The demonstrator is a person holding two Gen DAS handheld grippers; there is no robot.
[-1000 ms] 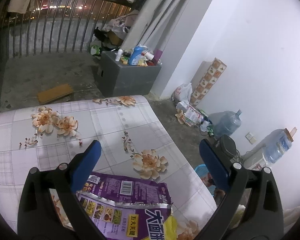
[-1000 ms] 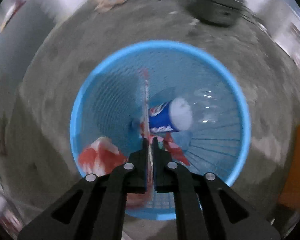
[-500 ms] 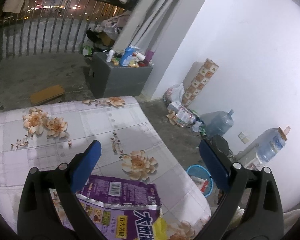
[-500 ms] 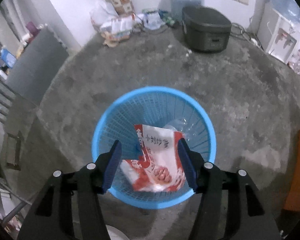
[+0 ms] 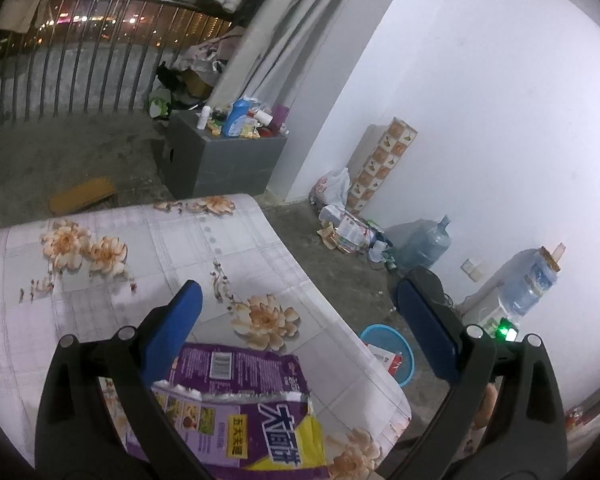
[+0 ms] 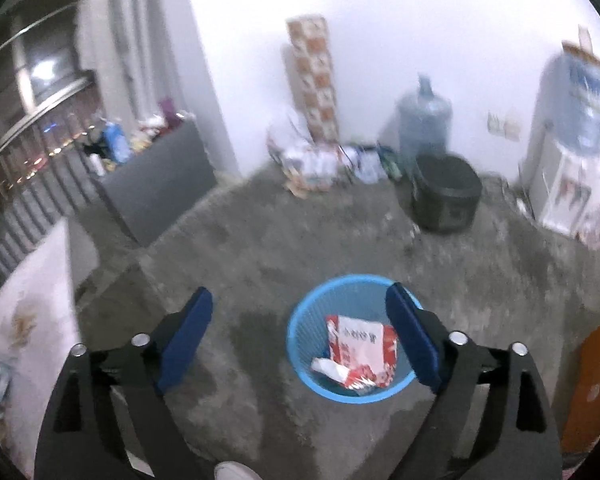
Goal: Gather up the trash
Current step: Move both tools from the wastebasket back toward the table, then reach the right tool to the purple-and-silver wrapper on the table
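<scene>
Trash bin: blue mesh bin (image 6: 352,340) is standing on the concrete floor (image 6: 260,264) just below and ahead of the right claw (image 6: 300,334), showing between its two pads; from the left claw (image 5: 296,328) it is lying well off to the right and lower, past the edge of the bed (image 5: 172,240).
Purple wrapper: purple snack bag (image 5: 236,404) is lying flat on the bed directly under and just short of the left claw, its long side running toward the camera; its near end is being cut off by the frame.
Red wrapper: red-and-white packet (image 6: 360,348) is resting inside the bin, clear of the right claw's pads.
Left claw: spread wide, pinching nothing, hanging over the purple bag.
Right claw: jaws are opening, nothing between them.
Nearer hand: the left one is by far the closer to the purple bag; I judge it the next grab.
Hard to make out: the right view is blurring with motion; the bin's lower contents are hiding under the packet.
</scene>
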